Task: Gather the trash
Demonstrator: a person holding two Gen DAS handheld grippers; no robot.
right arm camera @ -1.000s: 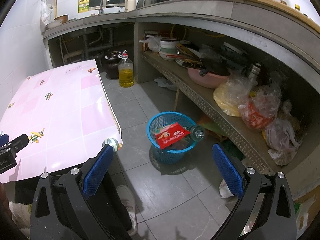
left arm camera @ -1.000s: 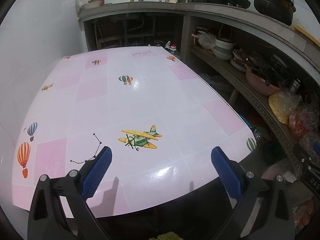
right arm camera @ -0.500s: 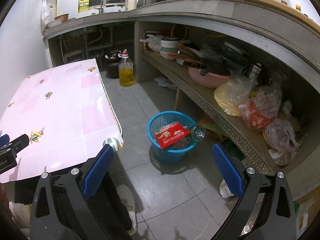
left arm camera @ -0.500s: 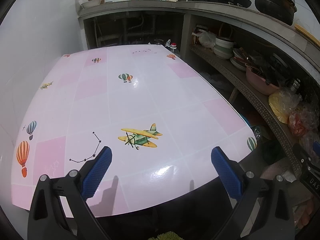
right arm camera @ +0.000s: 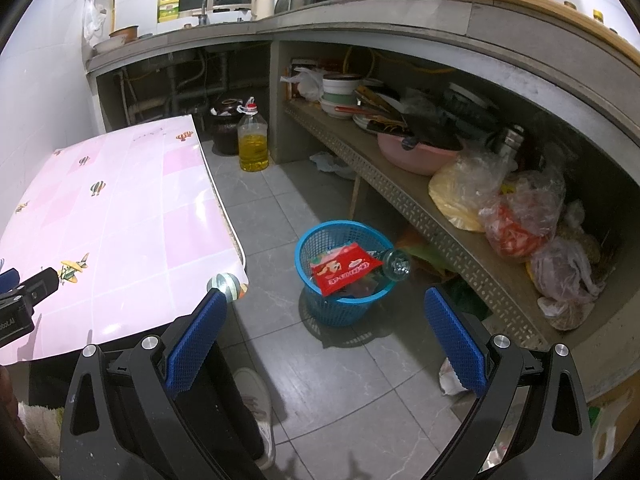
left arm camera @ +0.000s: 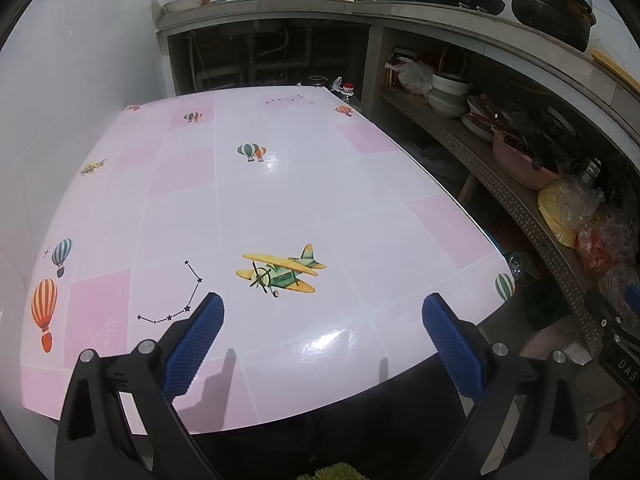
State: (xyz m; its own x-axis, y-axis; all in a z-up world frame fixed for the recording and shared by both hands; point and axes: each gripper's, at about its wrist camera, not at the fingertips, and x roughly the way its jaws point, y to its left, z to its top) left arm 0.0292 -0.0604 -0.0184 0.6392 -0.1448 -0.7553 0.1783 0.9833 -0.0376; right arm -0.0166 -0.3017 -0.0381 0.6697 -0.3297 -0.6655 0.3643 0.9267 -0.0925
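Holding red wrapper [right arm camera: 344, 268], perhaps bottle: basket [right arm camera: 320, 308].

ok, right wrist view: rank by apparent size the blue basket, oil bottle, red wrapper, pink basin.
1. blue basket, largest.
2. pink basin, part hidden by the utensils in it.
3/4. red wrapper and oil bottle look alike; the bottle stands farther from the camera, so no ranking.

The left wrist view looks from the near edge down the length of the pink table [left arm camera: 280, 184], close above it, toward the sink counter [left arm camera: 260, 12] at the top of the frame. The right wrist view looks from higher up, down at the floor and the blue basket [right arm camera: 340, 276] mid-frame. Both views share the table, the counter and the shelf [right arm camera: 400, 188].
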